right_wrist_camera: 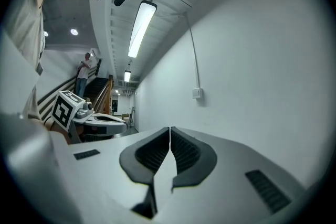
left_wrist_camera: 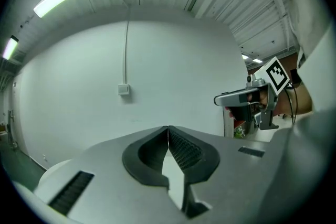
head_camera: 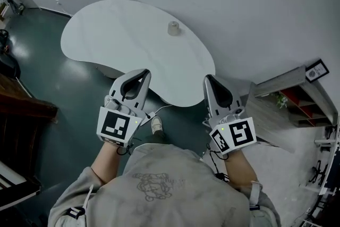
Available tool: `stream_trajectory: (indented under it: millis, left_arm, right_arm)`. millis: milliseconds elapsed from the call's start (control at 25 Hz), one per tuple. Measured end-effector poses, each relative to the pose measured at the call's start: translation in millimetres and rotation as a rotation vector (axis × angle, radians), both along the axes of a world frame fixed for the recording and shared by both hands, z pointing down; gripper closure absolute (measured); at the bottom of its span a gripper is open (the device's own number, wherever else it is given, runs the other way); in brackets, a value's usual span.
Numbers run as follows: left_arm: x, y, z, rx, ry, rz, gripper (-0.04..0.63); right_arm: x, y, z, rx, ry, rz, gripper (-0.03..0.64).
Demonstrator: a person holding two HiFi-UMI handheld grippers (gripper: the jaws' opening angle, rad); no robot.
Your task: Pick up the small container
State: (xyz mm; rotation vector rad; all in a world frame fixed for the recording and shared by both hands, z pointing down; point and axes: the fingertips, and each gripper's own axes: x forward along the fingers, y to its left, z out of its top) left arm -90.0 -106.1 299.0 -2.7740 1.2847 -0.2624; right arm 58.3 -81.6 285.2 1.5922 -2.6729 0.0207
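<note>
The small container (head_camera: 173, 28), a pale beige cup-like thing, stands near the far edge of the white curved table (head_camera: 122, 40) in the head view. My left gripper (head_camera: 144, 73) is held up over the table's near edge, shut, nothing between its jaws. My right gripper (head_camera: 207, 78) is level with it to the right, also shut and empty. Both are well short of the container. In the left gripper view the left gripper (left_wrist_camera: 168, 127) points at the white wall; the right gripper (right_wrist_camera: 170, 128) in its own view does too. The container is in neither gripper view.
A grey wall (head_camera: 255, 2) runs behind the table. A shelf unit with red parts and a plant (head_camera: 292, 98) stands at the right. Dark floor (head_camera: 53, 87) lies left of the table, with dark wooden furniture (head_camera: 21, 109) at the left edge. A person stands on stairs (right_wrist_camera: 82, 77) far off.
</note>
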Motion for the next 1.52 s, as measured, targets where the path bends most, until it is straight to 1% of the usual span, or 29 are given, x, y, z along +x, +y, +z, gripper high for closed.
stream_trajectory:
  millis: [160, 320, 480, 600, 760, 960, 1080, 1320, 1400, 1520]
  left_arm:
    - [-9, -36, -2, -0.004, 0.008, 0.005, 0.578]
    - [-14, -65, 1, -0.019, 0.022, -0.001, 0.578]
    - [-16, -86, -1, -0.017, 0.044, -0.006, 0.578]
    - [-13, -98, -1, -0.022, 0.053, -0.014, 0.578]
    - [-7, -113, 5, -0.048, 0.057, -0.046, 0.578]
    - [3, -125, 8, -0.052, 0.018, -0.096, 0.578]
    - [4, -134, 9, -0.060, 0.013, -0.147, 0.578]
    - [10, -152, 4, -0.047, -0.003, -0.212, 0.578]
    - [12, -160, 2, -0.040, -0.002, -0.227, 0.577]
    - [12, -174, -3, -0.033, 0.026, -0.244, 0.578]
  right_arm:
    - [-10, -41, -6, 0.004, 0.003, 0.004, 0.586]
    - [-24, -75, -14, 0.013, 0.013, -0.020, 0.587]
    - [-30, -97, -20, 0.016, 0.029, -0.031, 0.586]
    - [-27, -108, -18, 0.000, 0.037, -0.043, 0.588]
    - [-17, -127, -10, -0.019, 0.024, -0.065, 0.588]
    - [0, -153, -3, -0.029, -0.009, -0.108, 0.586]
    - [8, -173, 0, -0.030, -0.024, -0.142, 0.587]
    - [19, -205, -5, -0.012, -0.029, -0.182, 0.586]
    - [20, -217, -5, -0.014, -0.025, -0.190, 0.586]
    - [18, -235, -5, 0.005, -0.012, -0.202, 0.584]
